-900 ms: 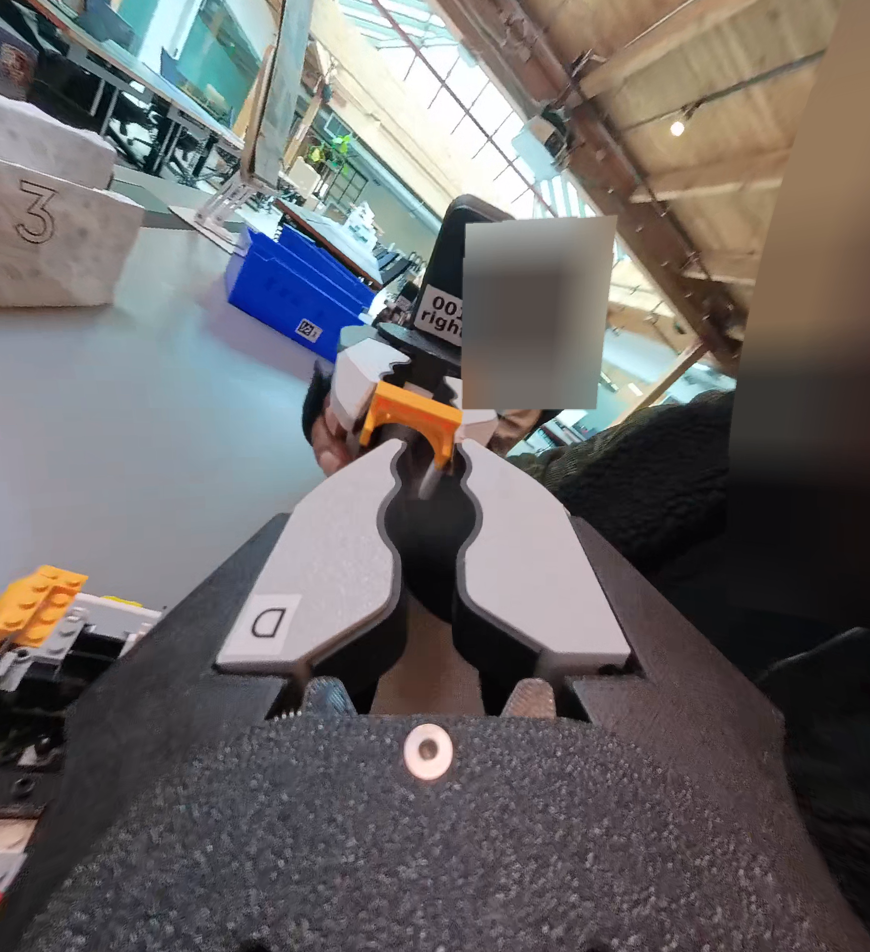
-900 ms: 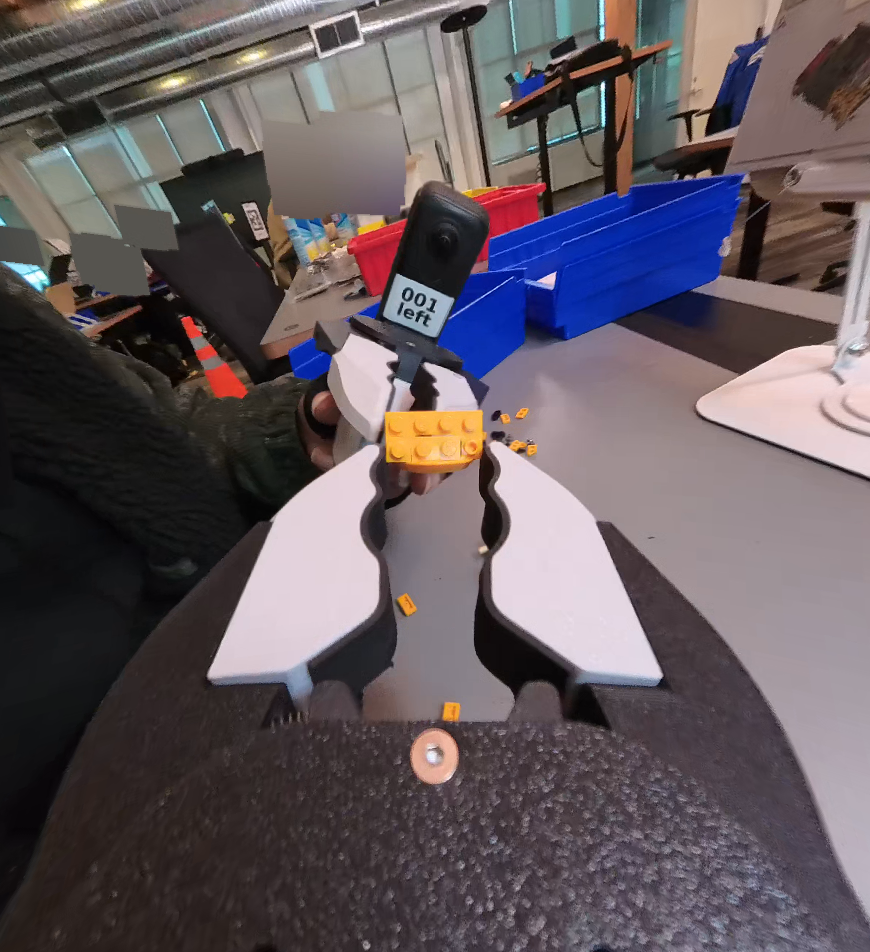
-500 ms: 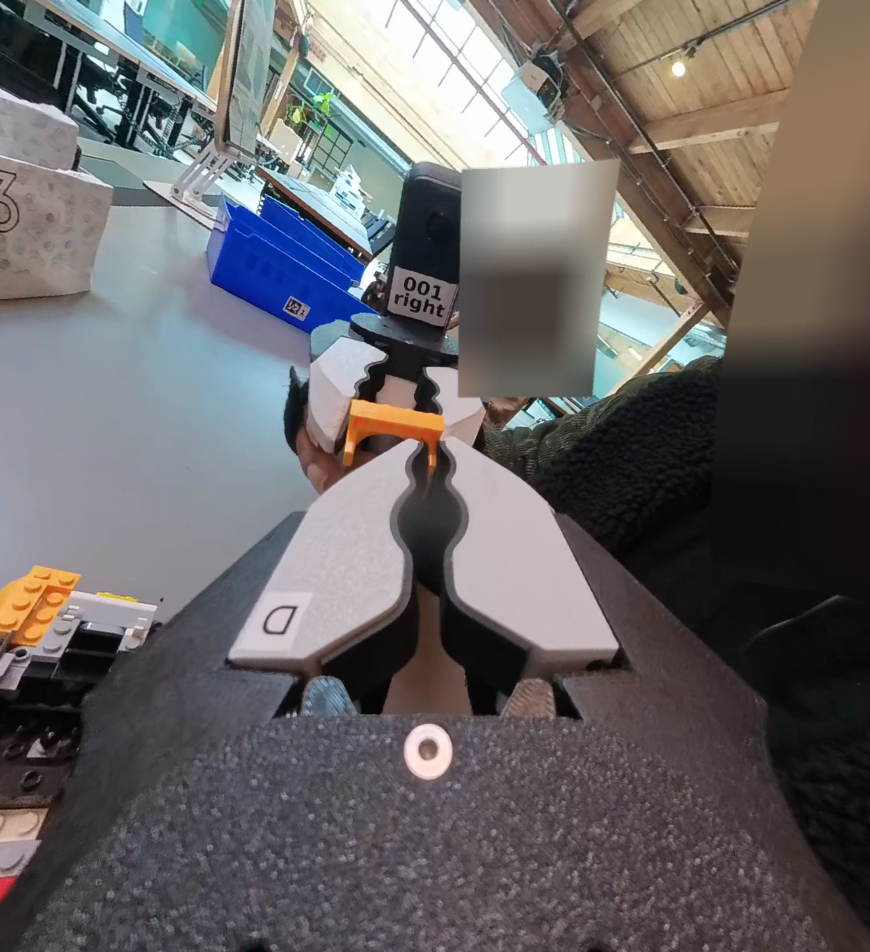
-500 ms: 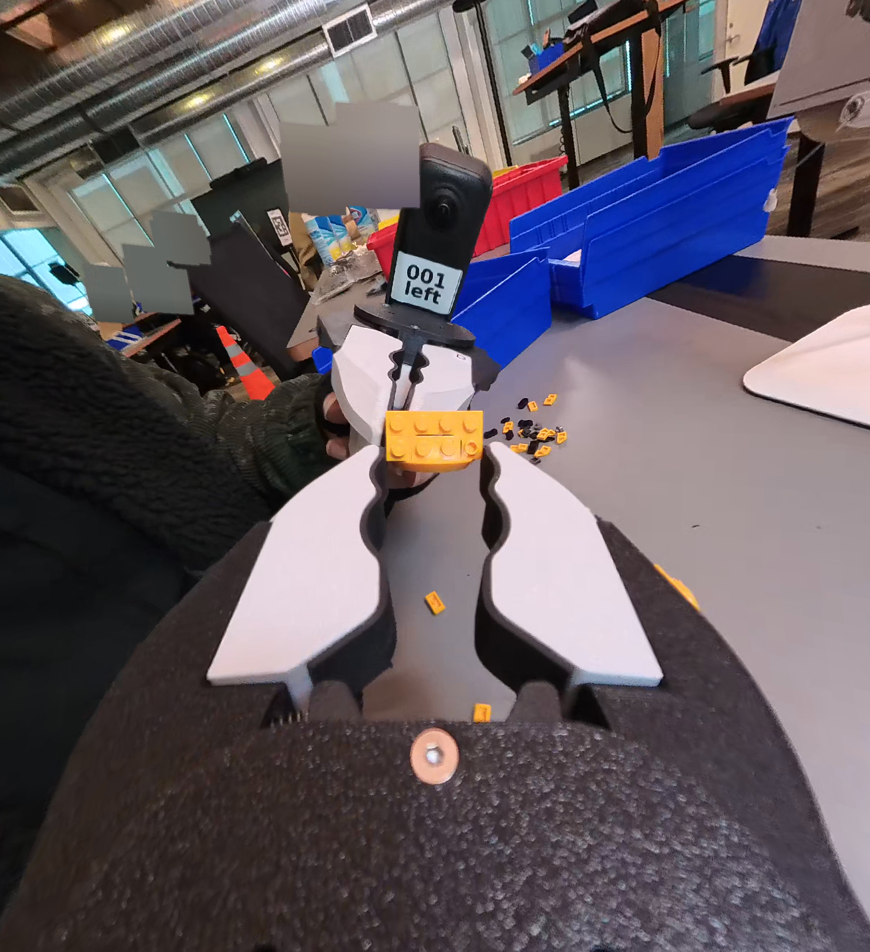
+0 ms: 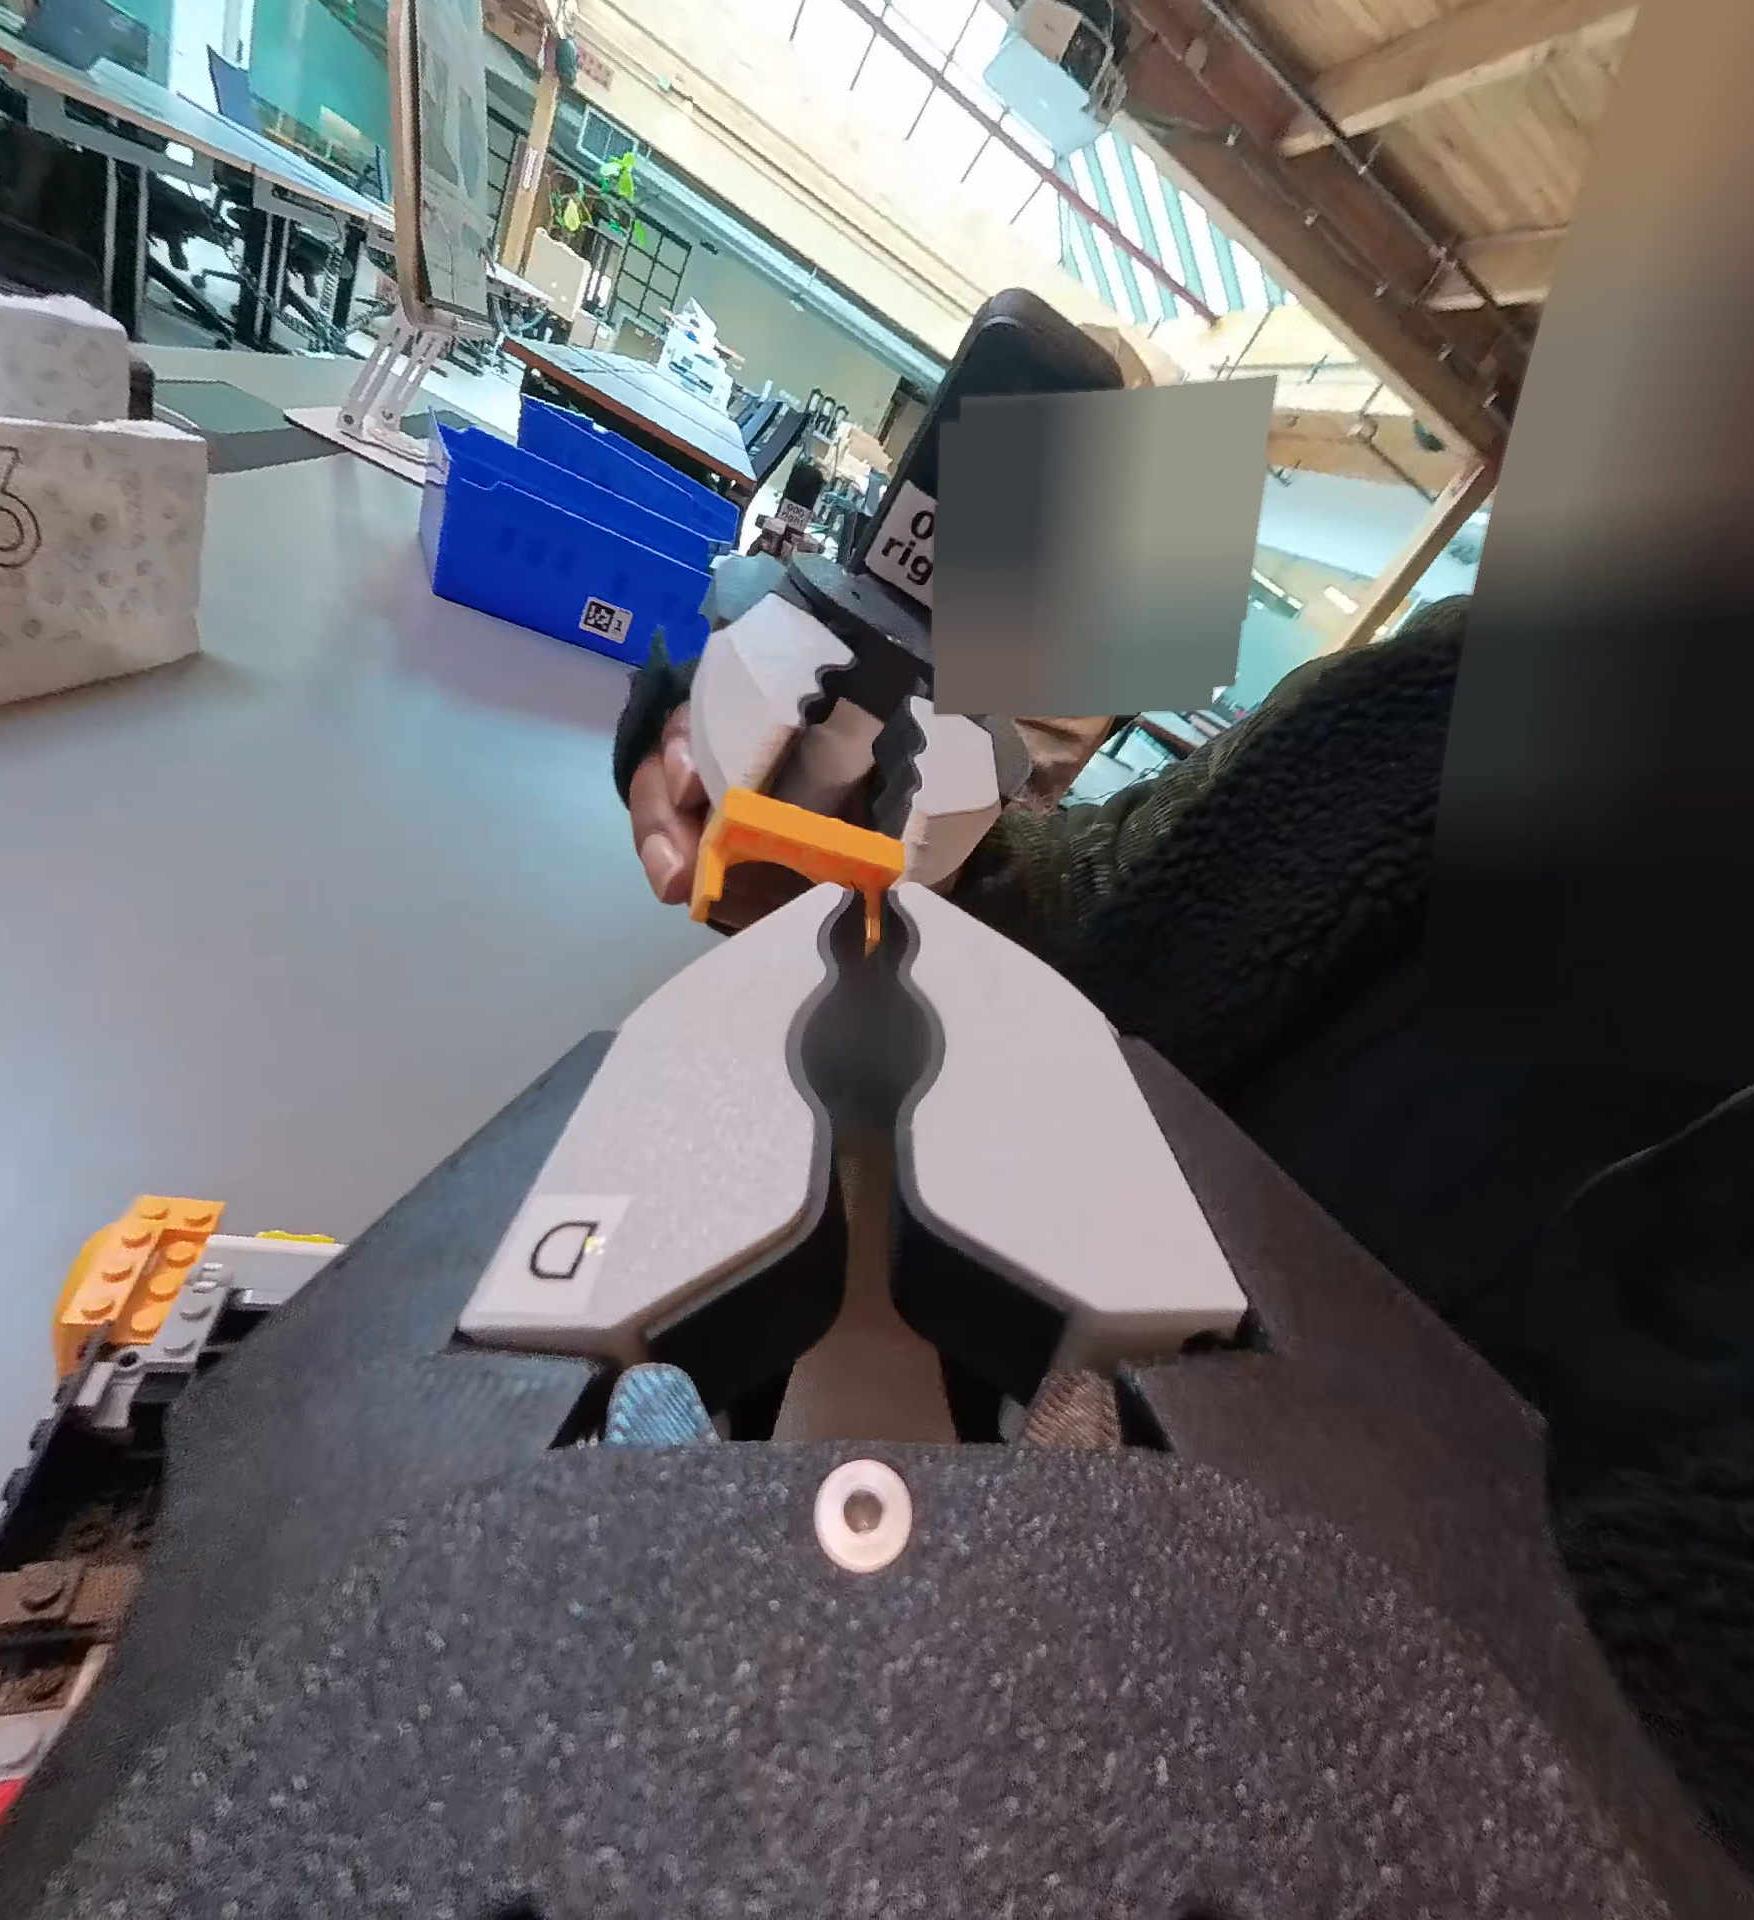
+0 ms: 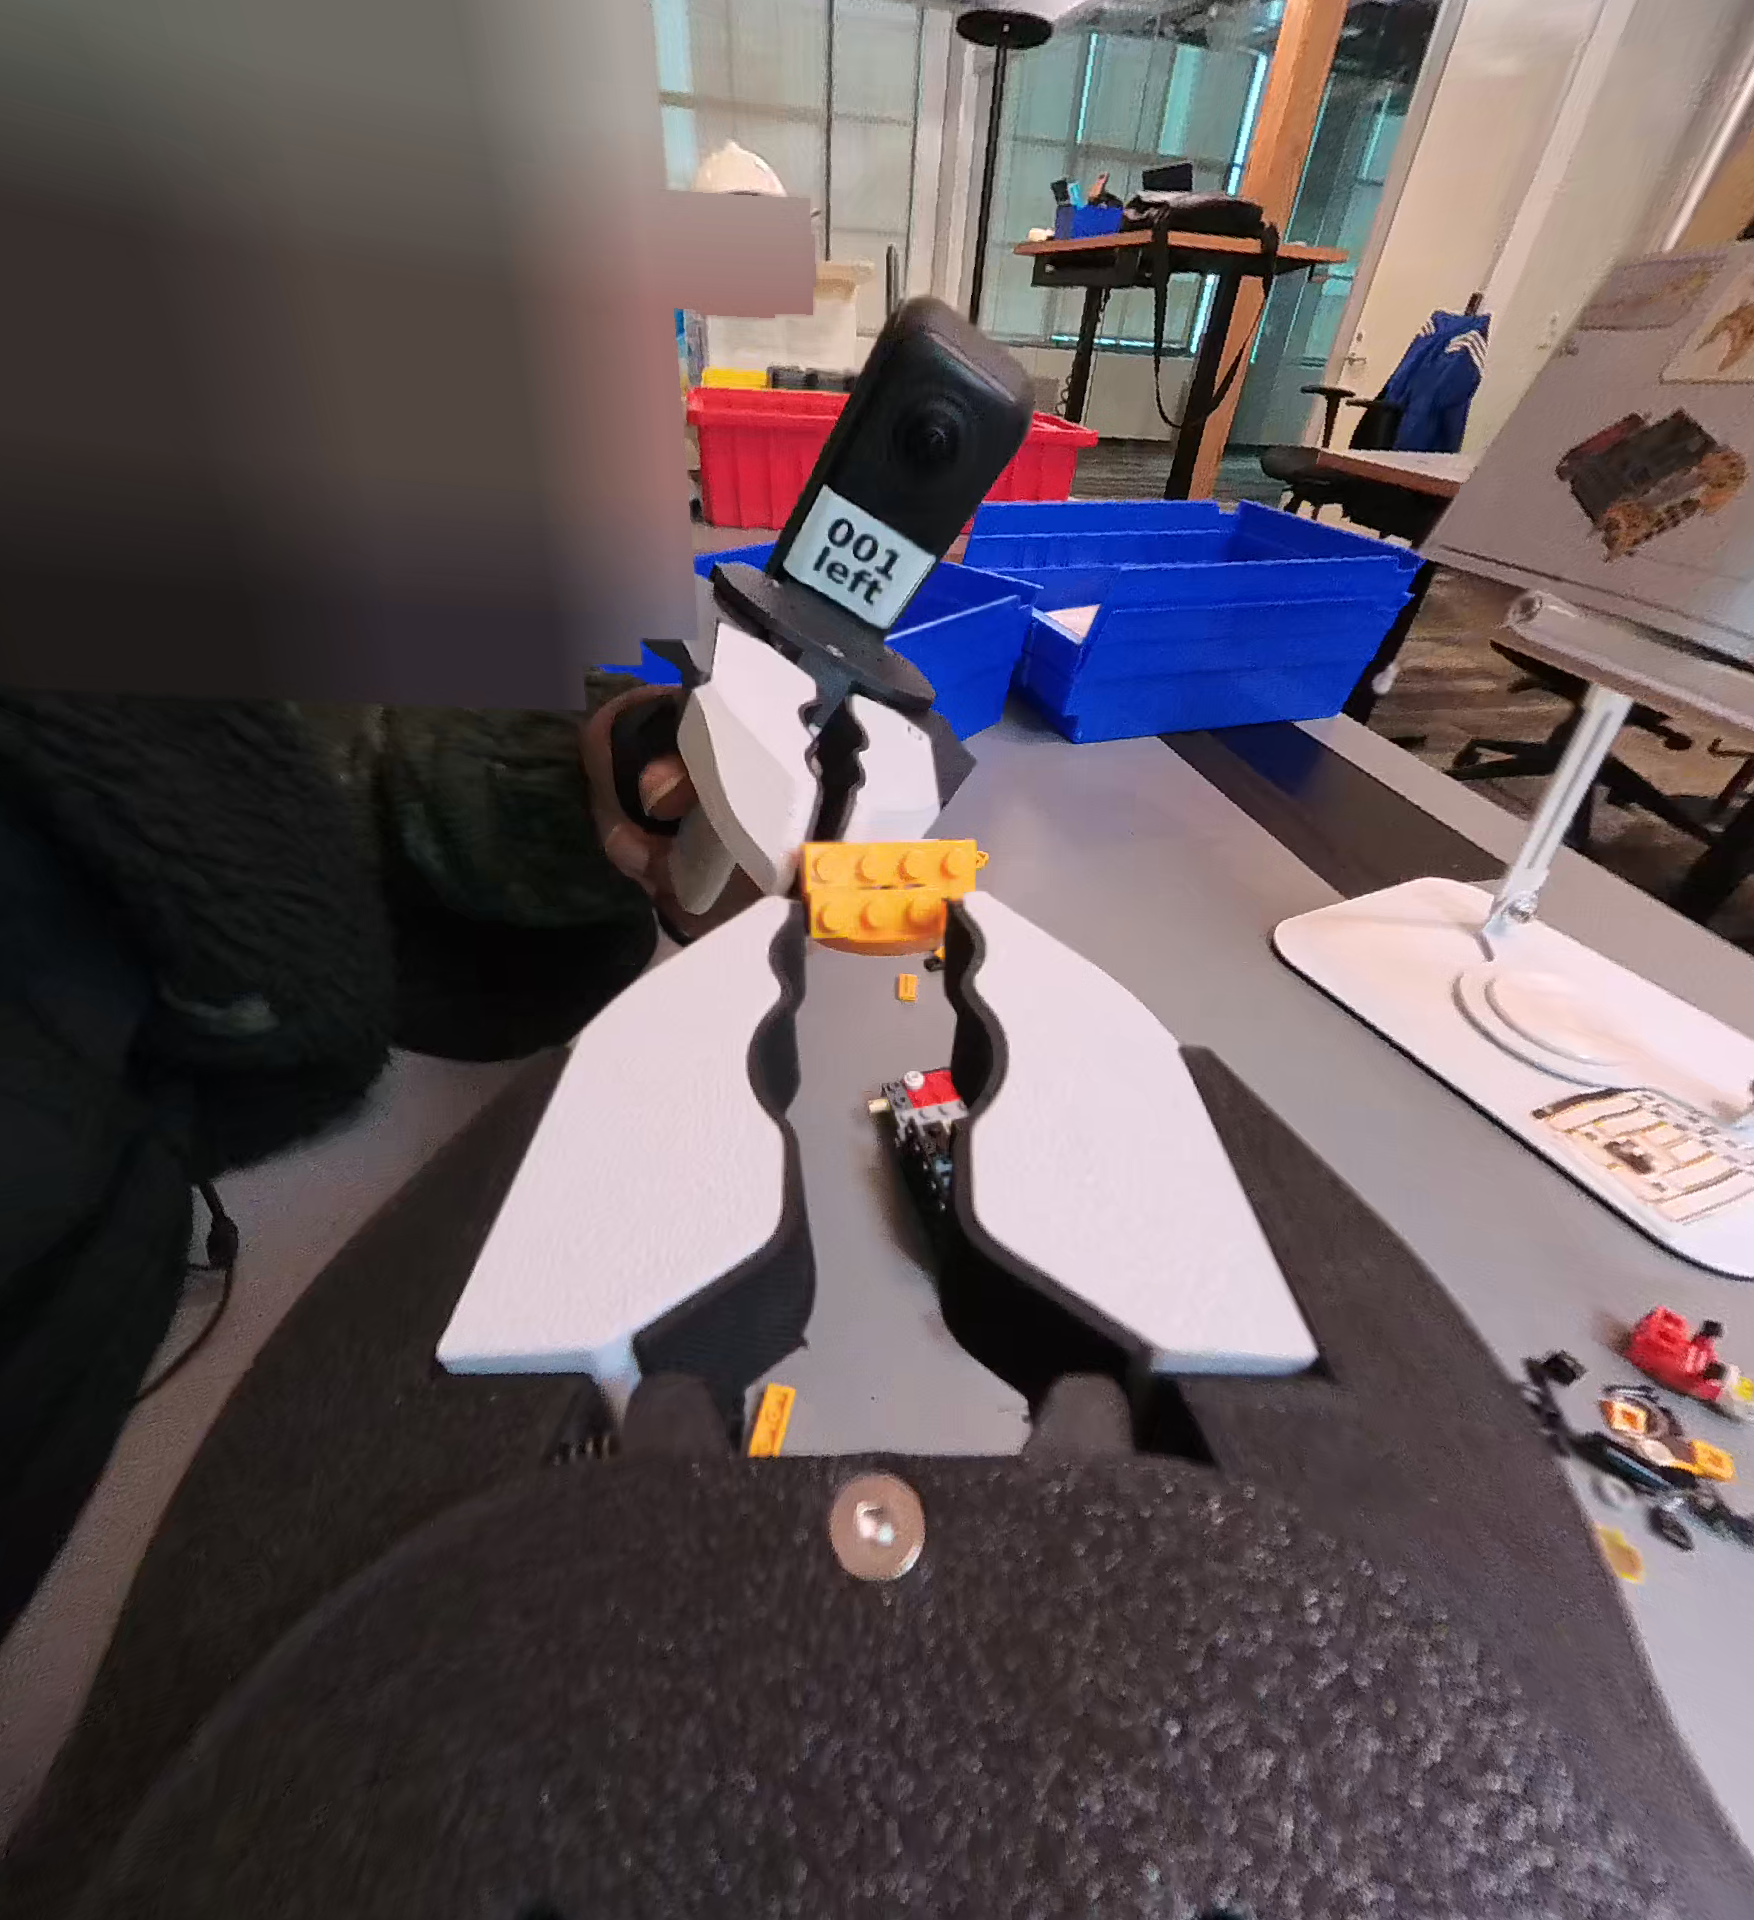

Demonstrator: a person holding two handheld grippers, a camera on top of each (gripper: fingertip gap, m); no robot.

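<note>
Both grippers meet in mid-air above the grey table (image 6: 1216,831), each facing the other, an orange toy brick piece (image 6: 888,894) between them.

Left gripper (image 5: 868,914), centre of its own view: jaws pressed nearly together, pinching one thin leg of the orange piece, likely to steady it.

Right gripper (image 6: 873,925), centre of its view: jaws part spread, fingertips (image 6: 966,935) closed on the studded lower brick's two ends, seemingly to press or pull it.

Writing: both grippers' cameras carry white labels; the white bag (image 5: 42,561) at upper left bears a large numeral; the blue bin (image 5: 561,561) has a code sticker. No brand is legible.

Loose small pieces (image 6: 1673,1444) lie at lower right.
</note>
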